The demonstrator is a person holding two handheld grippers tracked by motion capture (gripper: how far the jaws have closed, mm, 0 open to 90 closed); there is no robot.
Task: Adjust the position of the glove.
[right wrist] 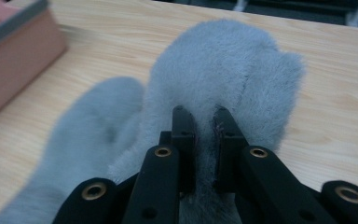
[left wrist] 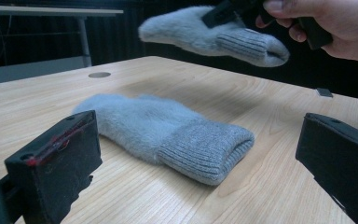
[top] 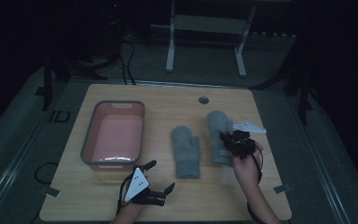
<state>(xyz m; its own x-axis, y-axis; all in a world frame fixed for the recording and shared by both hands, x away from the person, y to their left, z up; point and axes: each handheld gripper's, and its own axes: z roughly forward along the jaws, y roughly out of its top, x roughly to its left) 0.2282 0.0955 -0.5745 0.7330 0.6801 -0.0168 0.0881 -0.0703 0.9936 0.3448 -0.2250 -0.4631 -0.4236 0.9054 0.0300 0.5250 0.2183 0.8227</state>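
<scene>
Two grey fuzzy mittens are here. One mitten (top: pixel 185 149) (left wrist: pixel 168 130) lies flat on the wooden table (top: pixel 168 107), cuff toward me. My right gripper (top: pixel 235 142) (right wrist: pixel 204 121) is shut on the cuff end of the other mitten (top: pixel 218 126) (right wrist: pixel 223 65) and holds it off the table. In the left gripper view that held mitten (left wrist: pixel 214 32) hangs in the air above the lying one. My left gripper (top: pixel 161 175) (left wrist: pixel 200 135) rests low near the table's front edge, jaws wide open, with nothing between them, facing the lying mitten's cuff.
A pink bin with a grey rim (top: pixel 89 140) (right wrist: pixel 14 51) stands on the left of the table. A round cable hole (top: pixel 203 100) is at the back edge. A white-legged frame (top: pixel 170 51) stands on the floor beyond.
</scene>
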